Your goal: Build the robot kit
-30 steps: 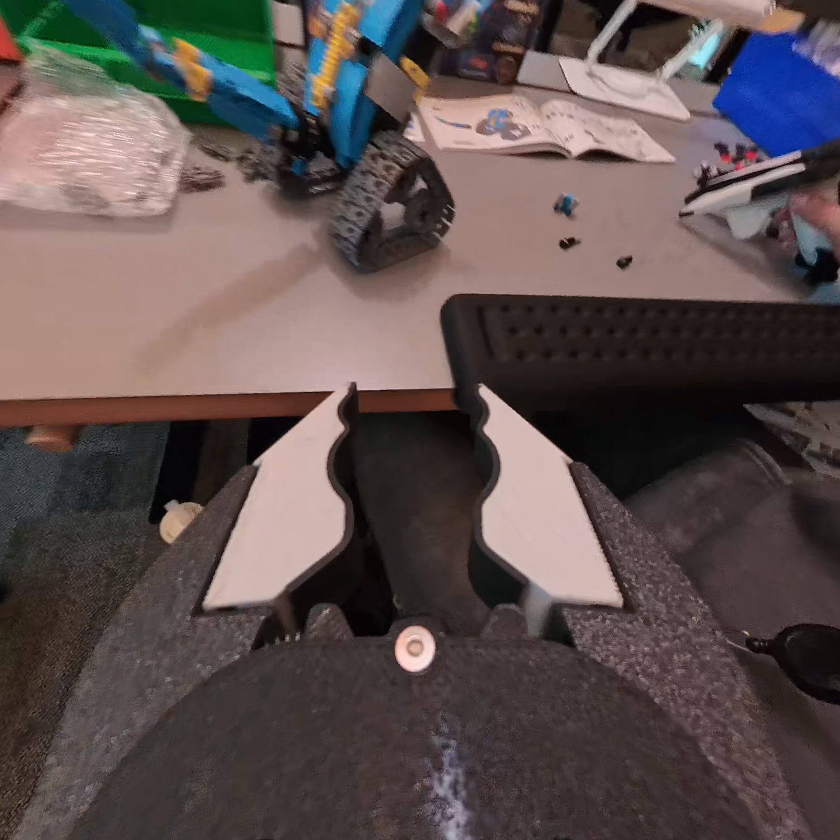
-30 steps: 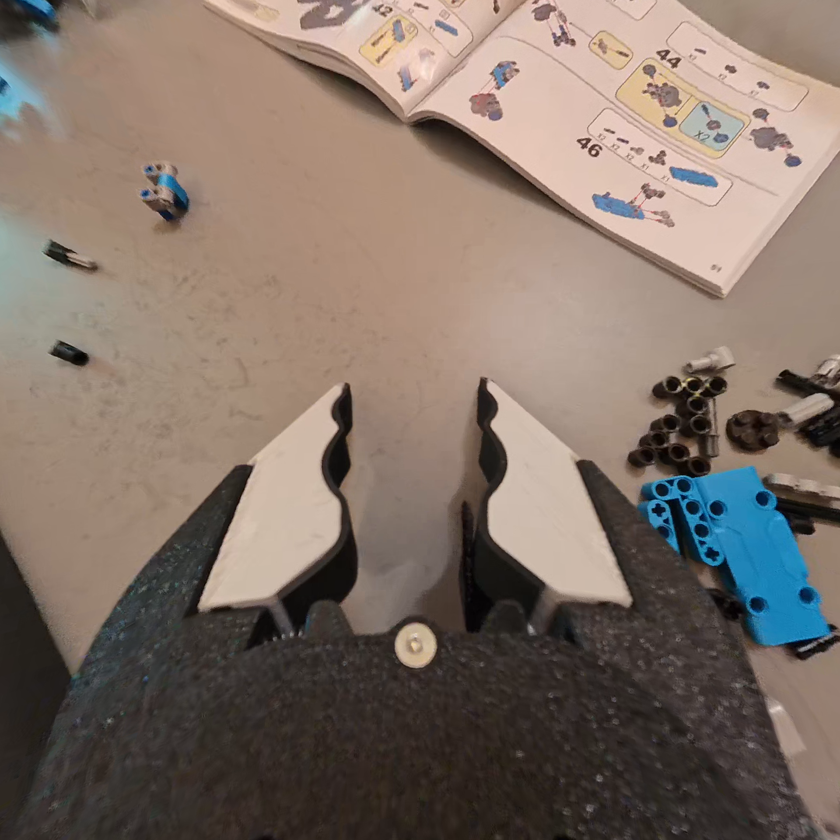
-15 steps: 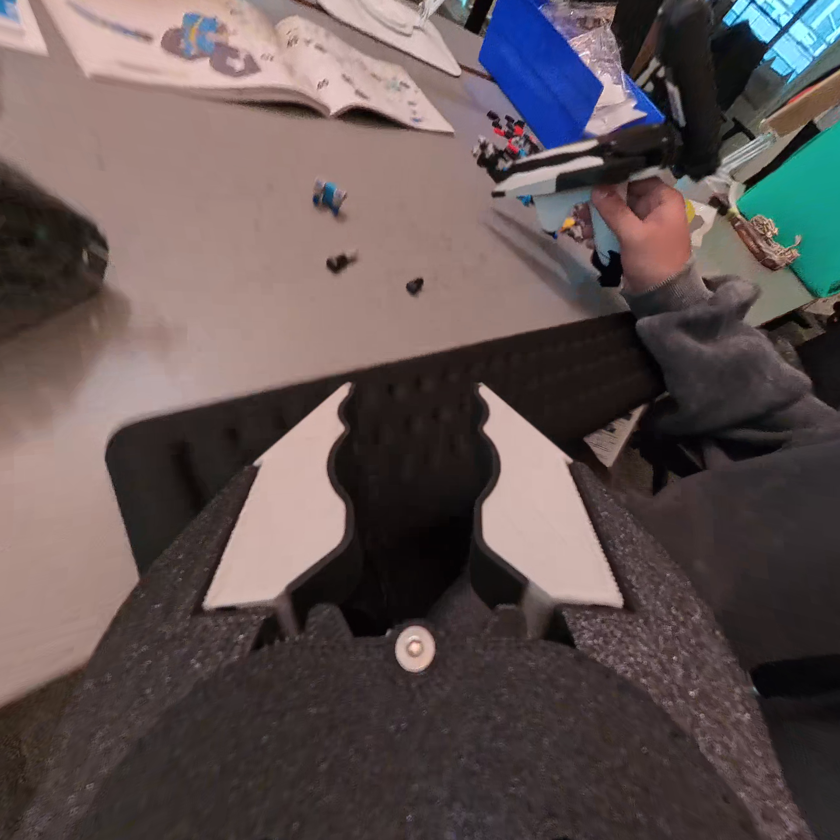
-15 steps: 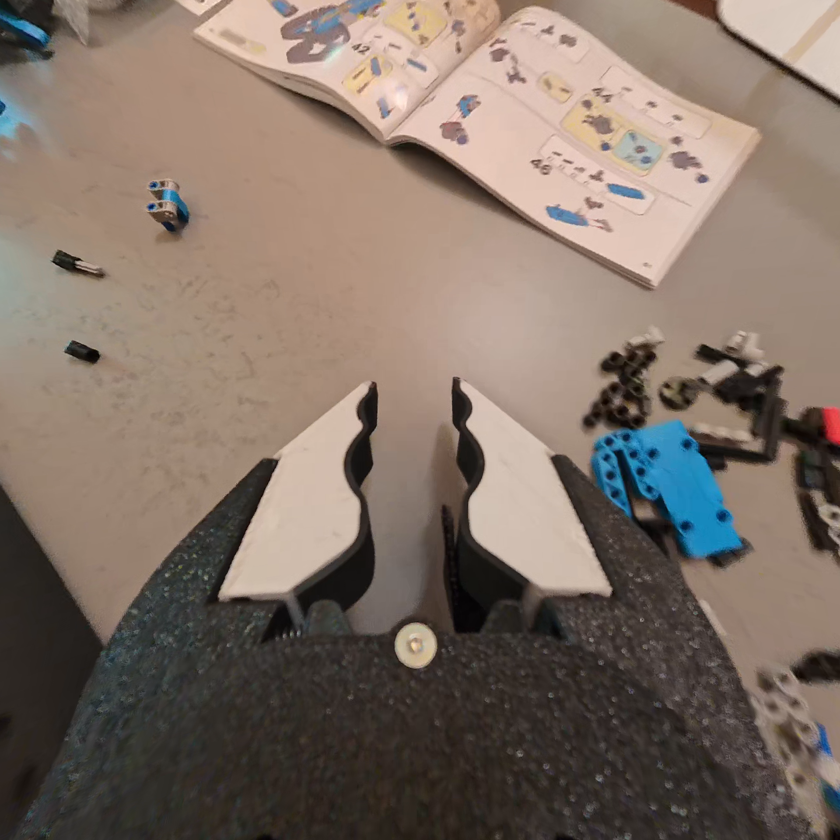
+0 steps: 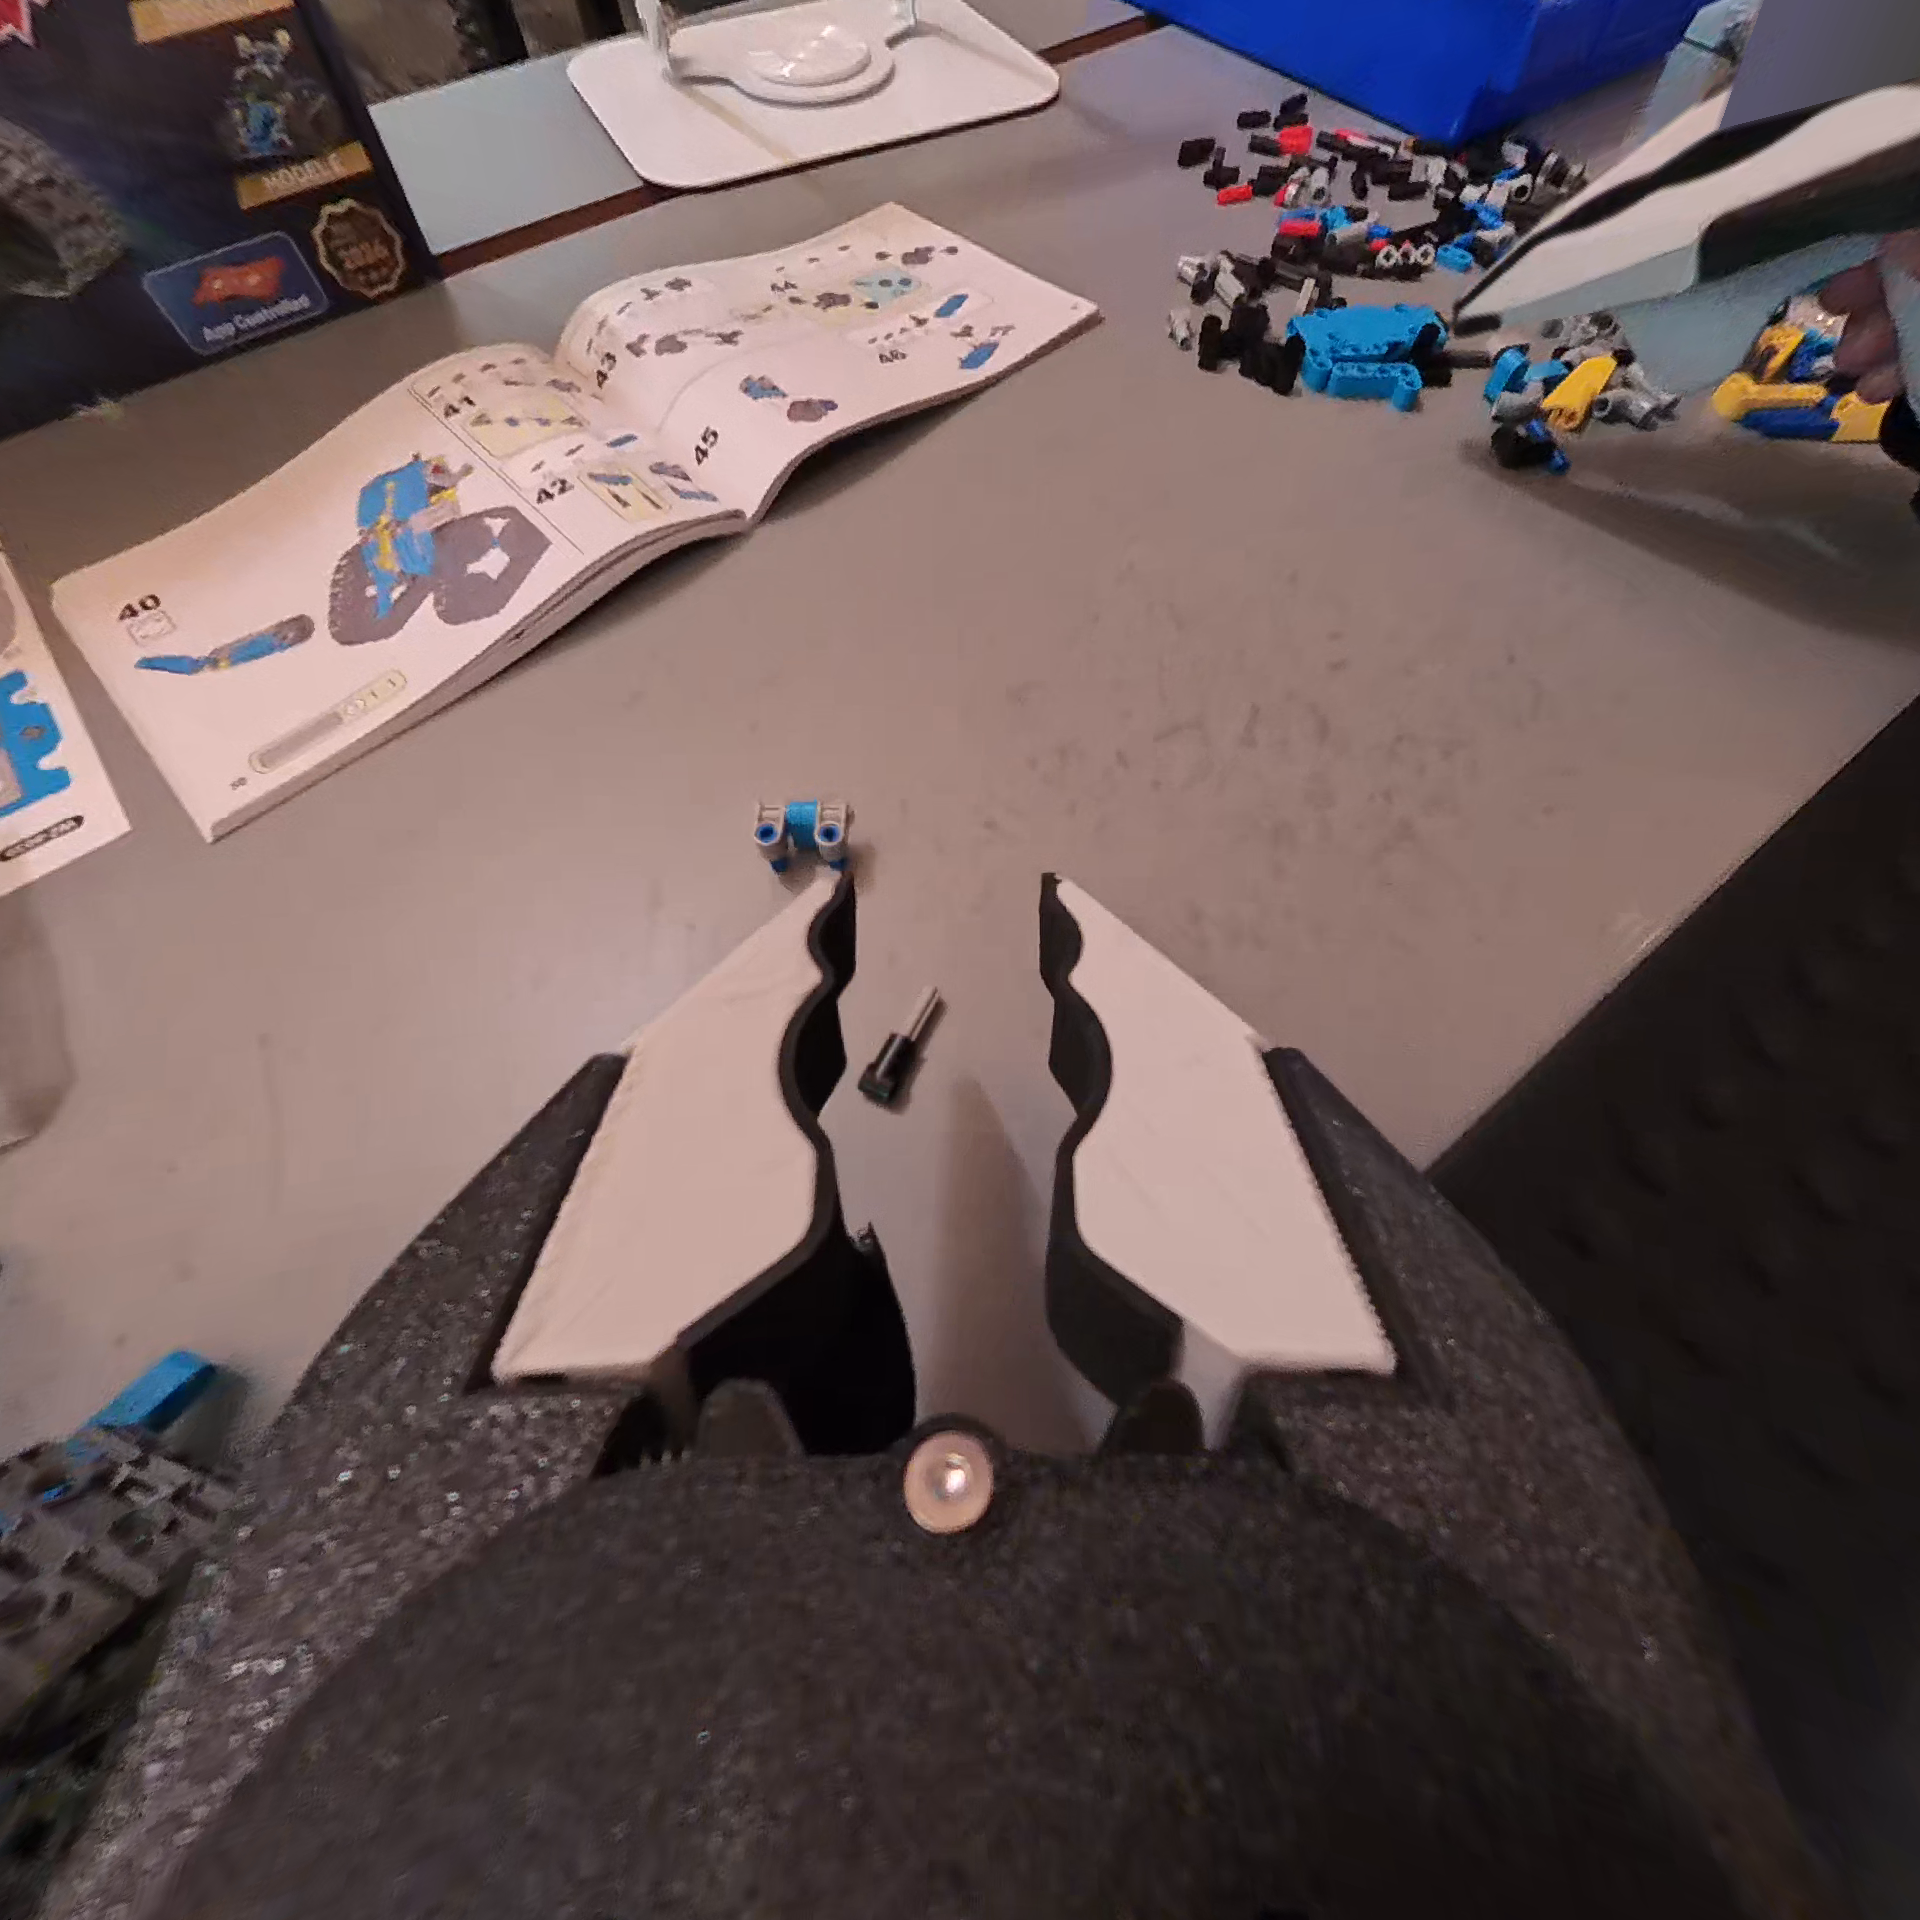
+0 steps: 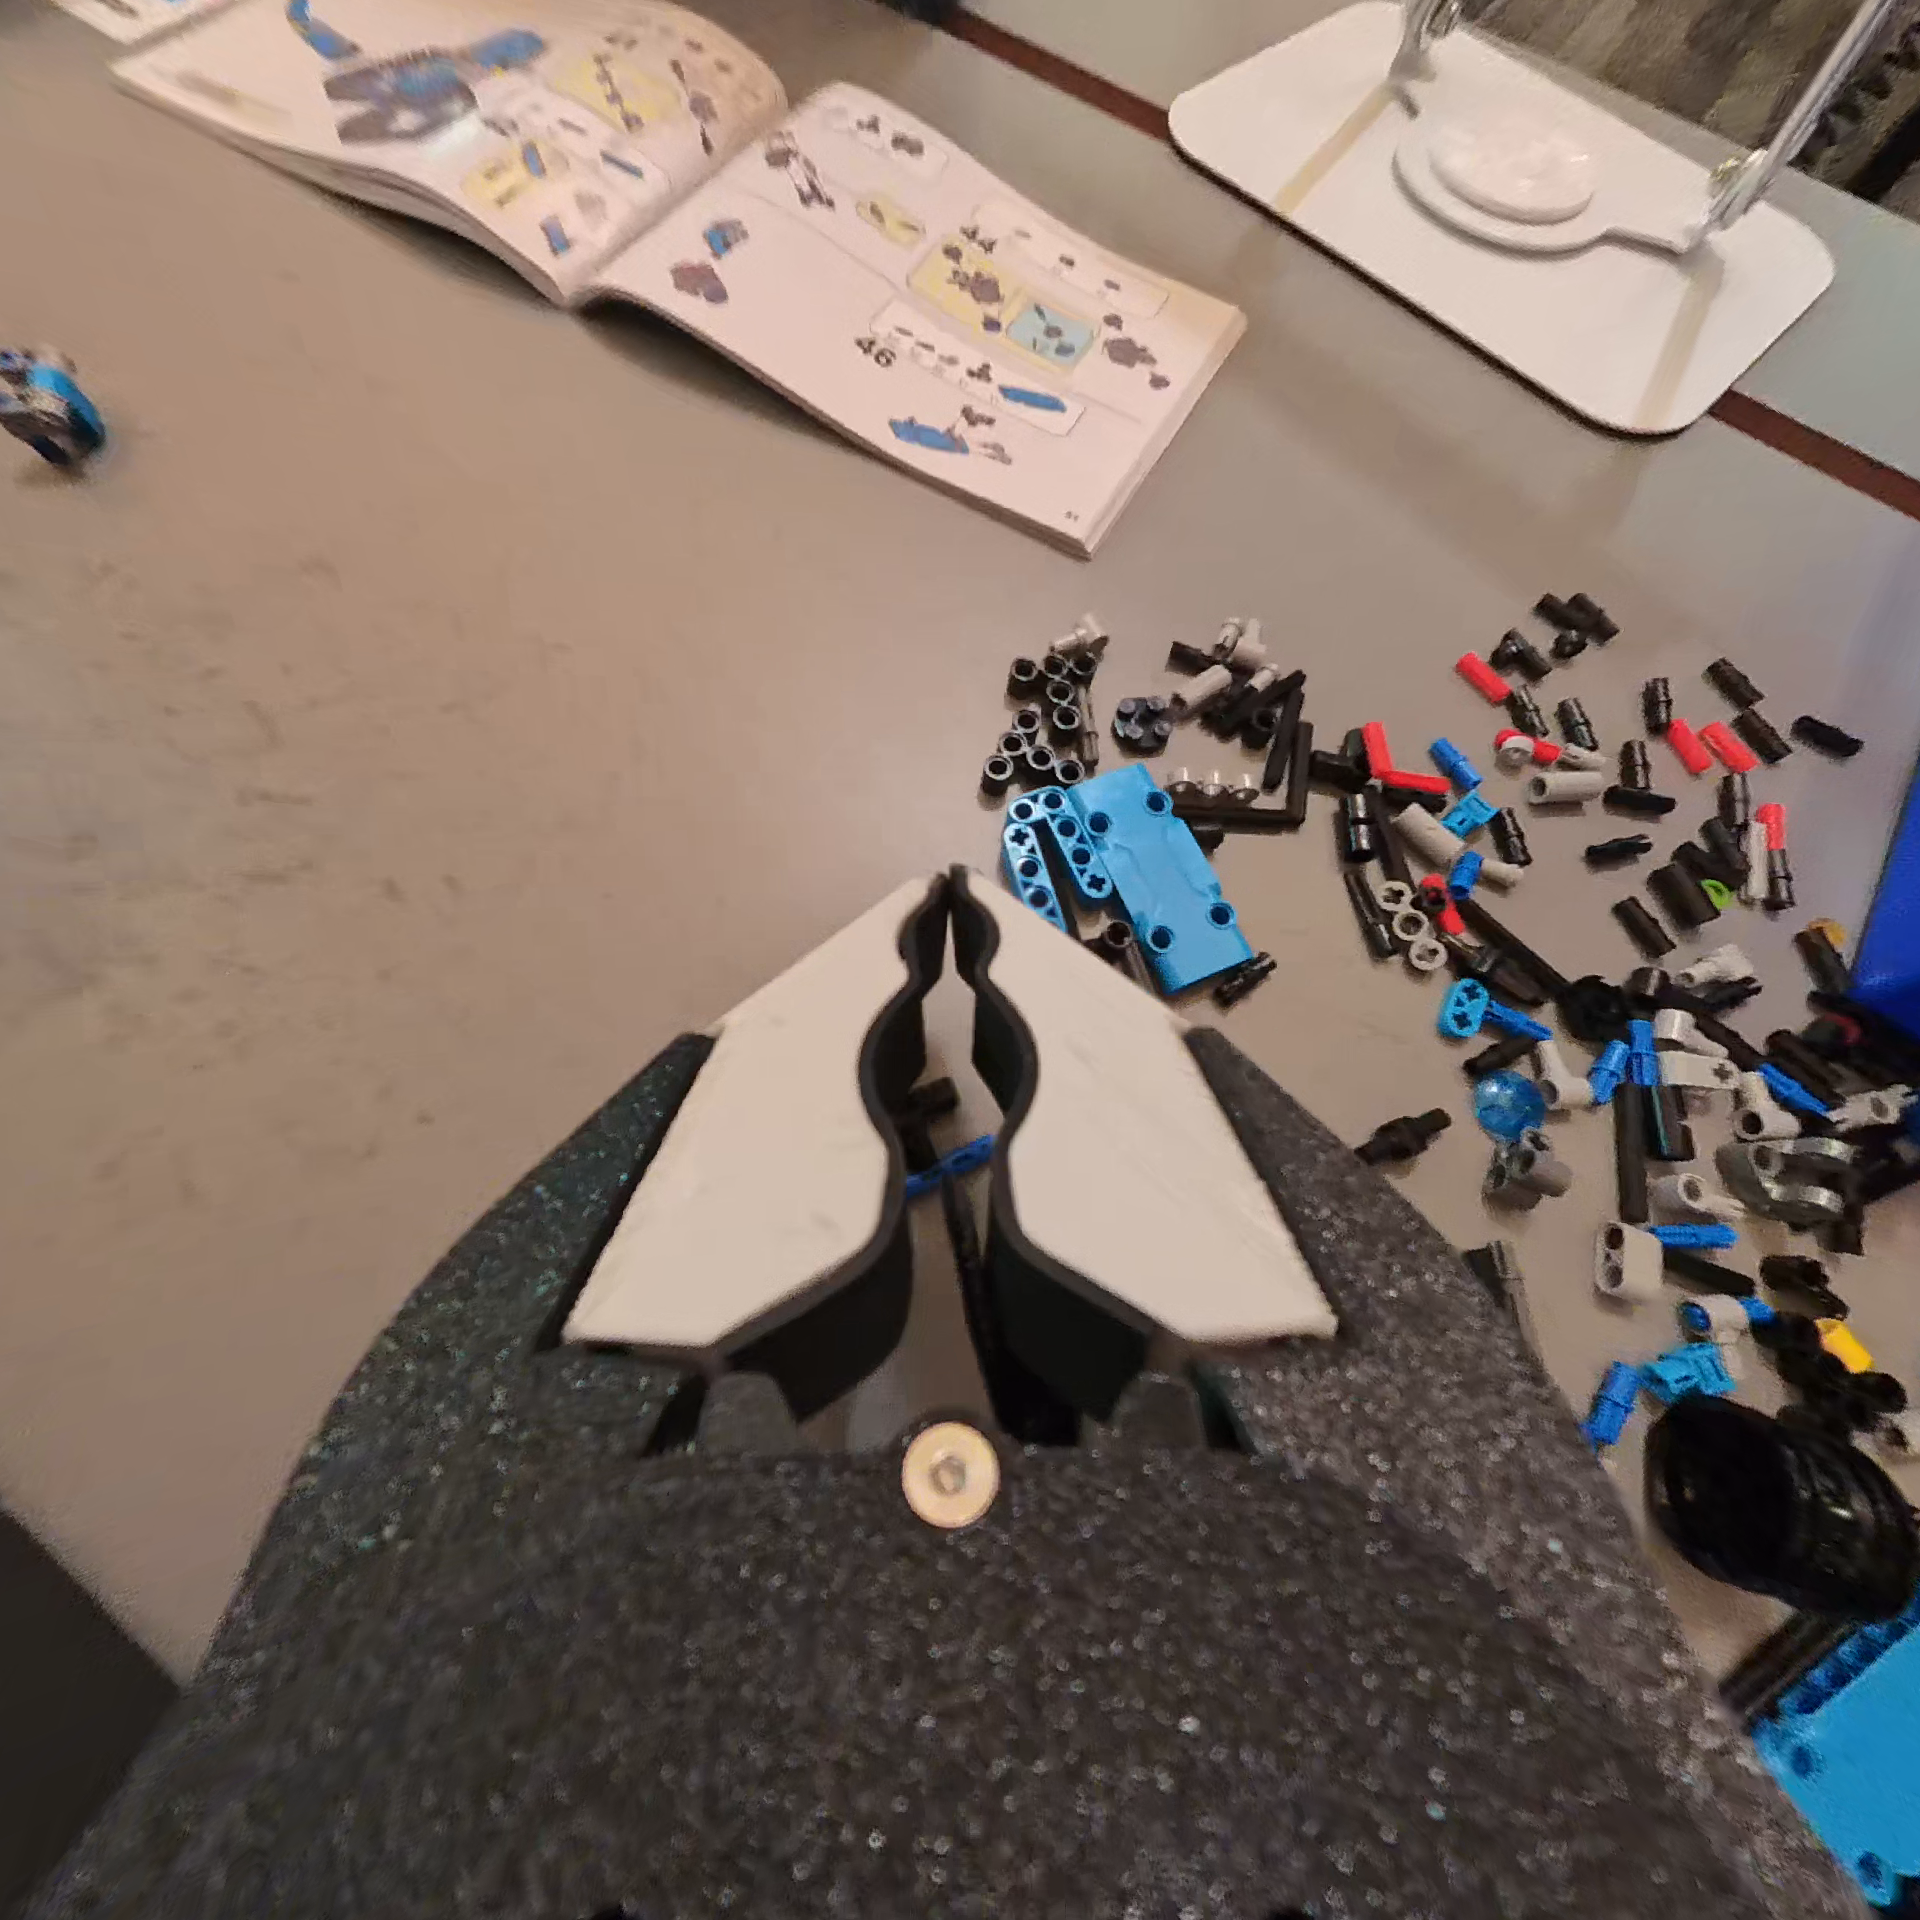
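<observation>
My left gripper [image 5: 948, 883] hangs open over a small black-and-grey plastic pin [image 5: 900, 1044] mid-frame, while my right gripper [image 6: 954, 883], closed and empty, sits beside a flat blue holed plastic panel [image 6: 1153, 873].

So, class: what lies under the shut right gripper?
Beneath the right gripper, through the gap behind its touching fingertips, a black pin and a thin blue piece show on the grey table. The gripper's body covers anything else.
</observation>
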Demonstrator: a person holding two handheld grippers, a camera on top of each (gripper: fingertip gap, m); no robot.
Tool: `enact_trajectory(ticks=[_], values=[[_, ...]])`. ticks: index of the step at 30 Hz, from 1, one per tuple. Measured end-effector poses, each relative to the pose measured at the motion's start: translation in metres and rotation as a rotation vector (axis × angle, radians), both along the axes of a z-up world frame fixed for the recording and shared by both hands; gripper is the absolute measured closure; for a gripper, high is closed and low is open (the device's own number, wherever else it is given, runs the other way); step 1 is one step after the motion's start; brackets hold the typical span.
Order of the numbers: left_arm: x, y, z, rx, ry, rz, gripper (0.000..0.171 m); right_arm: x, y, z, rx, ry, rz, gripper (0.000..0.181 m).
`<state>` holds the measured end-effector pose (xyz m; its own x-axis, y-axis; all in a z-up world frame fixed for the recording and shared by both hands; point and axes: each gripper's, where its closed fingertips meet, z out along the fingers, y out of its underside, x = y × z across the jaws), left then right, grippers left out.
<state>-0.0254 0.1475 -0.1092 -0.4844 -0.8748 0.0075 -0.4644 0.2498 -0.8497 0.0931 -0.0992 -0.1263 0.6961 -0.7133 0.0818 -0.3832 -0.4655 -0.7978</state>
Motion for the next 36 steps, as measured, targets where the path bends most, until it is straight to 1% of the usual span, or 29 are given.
enact_trajectory(ticks=[1, 3, 4, 6, 7, 8, 10, 11, 12, 13, 18, 20, 23, 25, 26, 32, 33, 34, 36], values=[[0.000, -0.001, -0.003, -0.008, 0.023, -0.012, 0.136, 0.002, -0.001, -0.001, -0.021, -0.012, -0.005, 0.181], [-0.002, -0.002, -0.003, -0.055, 0.047, -0.032, 0.125, 0.005, -0.004, -0.001, -0.065, -0.056, -0.020, 0.181], [-0.002, 0.000, -0.001, -0.077, 0.043, -0.026, 0.123, 0.006, -0.005, 0.000, -0.084, -0.083, -0.026, 0.180], [-0.002, 0.000, 0.002, -0.131, 0.048, -0.032, 0.123, 0.009, -0.008, 0.004, -0.111, -0.138, -0.053, 0.167], [-0.003, 0.000, 0.003, -0.156, 0.060, -0.041, 0.124, 0.010, -0.008, 0.006, -0.123, -0.163, -0.066, 0.167], [-0.005, -0.001, 0.003, -0.180, 0.074, -0.056, 0.129, 0.011, -0.008, 0.006, -0.134, -0.181, -0.066, 0.167], [-0.007, -0.003, 0.005, -0.216, 0.084, -0.078, 0.166, 0.011, -0.006, 0.003, -0.156, -0.180, -0.055, 0.167], [-0.006, -0.001, 0.005, -0.219, 0.082, -0.067, 0.169, 0.010, -0.006, 0.001, -0.163, -0.171, -0.052, 0.167], [-0.005, 0.000, 0.005, -0.218, 0.082, -0.057, 0.171, 0.010, -0.006, -0.001, -0.165, -0.162, -0.051, 0.172], [-0.005, 0.000, 0.005, -0.220, 0.082, -0.056, 0.171, 0.010, -0.006, -0.001, -0.161, -0.155, -0.052, 0.181], [-0.007, -0.003, 0.003, -0.173, 0.068, -0.067, 0.170, 0.010, -0.006, 0.002, -0.061, -0.104, -0.060, 0.181], [-0.006, -0.004, -0.001, -0.145, 0.080, -0.067, 0.150, 0.011, -0.008, 0.006, -0.042, -0.119, -0.076, 0.177], [-0.005, -0.004, -0.004, -0.122, 0.093, -0.055, 0.143, 0.013, -0.011, 0.006, -0.050, -0.132, -0.087, 0.174], [-0.005, -0.004, -0.005, -0.124, 0.096, -0.057, 0.141, 0.013, -0.012, 0.004, -0.058, -0.127, -0.091, 0.175], [-0.005, -0.004, -0.004, -0.129, 0.092, -0.057, 0.141, 0.013, -0.012, 0.005, -0.058, -0.125, -0.092, 0.180], [-0.005, -0.003, -0.005, -0.121, 0.095, -0.050, 0.141, 0.020, -0.025, 0.026, 0.018, -0.185, -0.155, 0.181], [-0.006, -0.003, -0.004, -0.114, 0.087, -0.053, 0.148, 0.022, -0.034, 0.035, 0.019, -0.230, -0.184, 0.181], [-0.007, -0.003, -0.003, -0.105, 0.077, -0.058, 0.169, 0.025, -0.047, 0.046, 0.020, -0.279, -0.230, 0.180], [-0.010, -0.003, 0.000, -0.085, 0.049, -0.057, 0.171, 0.023, -0.073, 0.061, 0.030, -0.323, -0.287, 0.181]])
